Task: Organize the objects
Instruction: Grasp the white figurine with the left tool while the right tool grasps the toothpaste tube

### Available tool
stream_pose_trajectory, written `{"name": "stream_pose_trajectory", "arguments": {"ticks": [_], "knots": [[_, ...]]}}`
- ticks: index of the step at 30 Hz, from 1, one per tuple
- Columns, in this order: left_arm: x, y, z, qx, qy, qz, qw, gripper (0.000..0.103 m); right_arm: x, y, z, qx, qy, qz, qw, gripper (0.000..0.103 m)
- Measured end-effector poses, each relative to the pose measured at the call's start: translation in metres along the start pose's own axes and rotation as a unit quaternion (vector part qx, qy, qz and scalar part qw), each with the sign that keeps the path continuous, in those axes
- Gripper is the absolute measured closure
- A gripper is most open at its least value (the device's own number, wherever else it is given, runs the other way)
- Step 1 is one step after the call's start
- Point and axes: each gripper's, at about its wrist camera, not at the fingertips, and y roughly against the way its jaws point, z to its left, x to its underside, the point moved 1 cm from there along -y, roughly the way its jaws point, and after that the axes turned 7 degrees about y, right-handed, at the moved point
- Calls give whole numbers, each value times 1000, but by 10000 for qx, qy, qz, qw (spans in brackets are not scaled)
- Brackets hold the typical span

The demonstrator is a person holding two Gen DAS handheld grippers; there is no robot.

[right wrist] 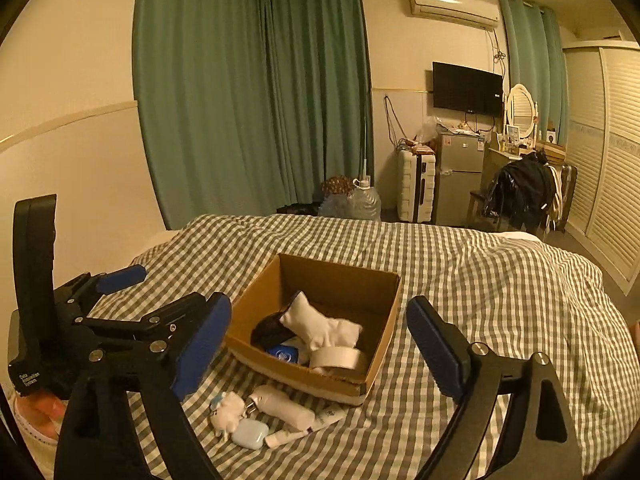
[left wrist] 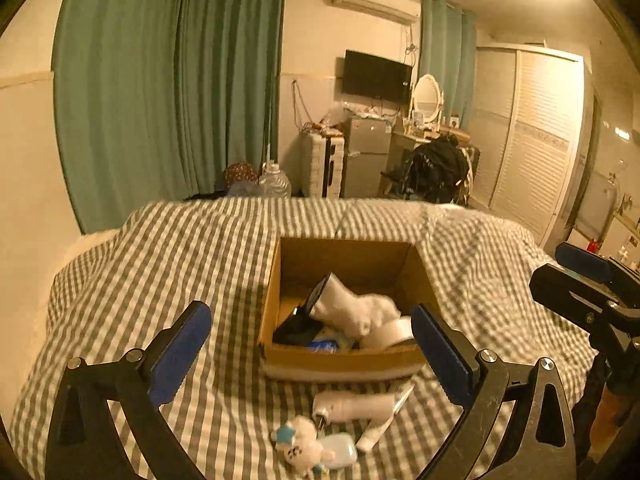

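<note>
An open brown cardboard box (right wrist: pixel 316 316) sits on the grey-checked bedspread (right wrist: pixel 480 280), holding a white tape roll (right wrist: pixel 338 357), with a white plastic bottle (right wrist: pixel 286 406) lying before it.

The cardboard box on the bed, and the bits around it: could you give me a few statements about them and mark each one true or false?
1. The cardboard box is empty. False: it holds a white sock, a roll of tape, a dark item and something blue.
2. A white bottle lies on the checked bedcover in front of the box. True.
3. The left gripper is clamped on the plush keychain. False: its jaws are wide open and hold nothing.
4. The right gripper is open and empty. True.
5. The small earbud case sits inside the box. False: it lies outside on the bedcover, beside the plush.
</note>
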Motion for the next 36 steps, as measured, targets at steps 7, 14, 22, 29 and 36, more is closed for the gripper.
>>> {"name": "stream_pose_trajectory", "arguments": {"ticks": [7, 14, 22, 29, 36], "knots": [[61, -48, 21, -370, 61, 661, 9971, 0, 51, -33, 13, 37, -79, 538, 9985, 12], [116, -92, 34, -440, 45, 1443, 9885, 0, 104, -79, 9, 262, -136, 1067, 9939, 12], [147, -126, 22, -530, -222, 2151, 9749, 0, 133, -103, 8, 261, -247, 1535, 9875, 12], [155, -124, 13, -213, -319, 2306, 9723, 45, 134, -102, 8, 314, -275, 1596, 9863, 12], [151, -111, 17, -275, -162, 2179, 9754, 50, 137, -105, 10, 284, -279, 1686, 9849, 12]]}}
